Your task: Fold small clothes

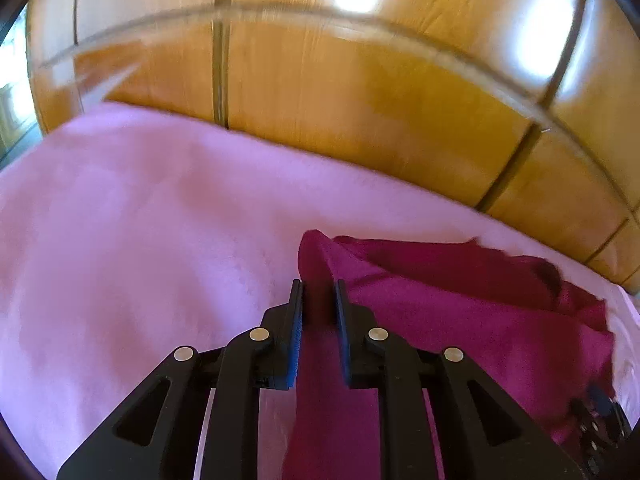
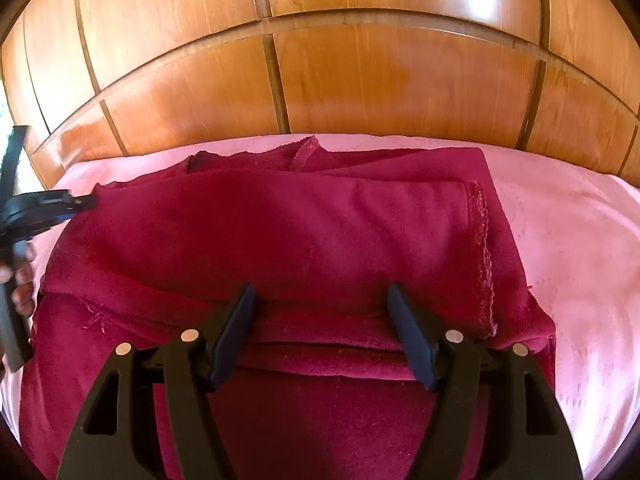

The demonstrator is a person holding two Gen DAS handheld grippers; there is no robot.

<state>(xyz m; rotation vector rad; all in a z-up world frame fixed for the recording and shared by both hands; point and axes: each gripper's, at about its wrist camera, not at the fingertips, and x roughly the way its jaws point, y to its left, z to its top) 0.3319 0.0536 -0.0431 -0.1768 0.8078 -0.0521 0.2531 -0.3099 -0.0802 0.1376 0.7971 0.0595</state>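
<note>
A dark red garment (image 2: 280,232) lies partly folded on a pink sheet (image 2: 568,248). My left gripper (image 1: 318,292) is shut on a corner of the garment (image 1: 460,312) and holds it up off the sheet; it also shows at the left edge of the right wrist view (image 2: 86,201), pinching the garment's left corner. My right gripper (image 2: 322,296) is open, its jaws wide apart just above the garment's near folded edge, holding nothing.
A glossy wooden panelled wall (image 2: 320,72) rises right behind the pink sheet. The sheet (image 1: 120,240) spreads wide to the left of the garment. A hand (image 2: 22,280) holds the left gripper's handle.
</note>
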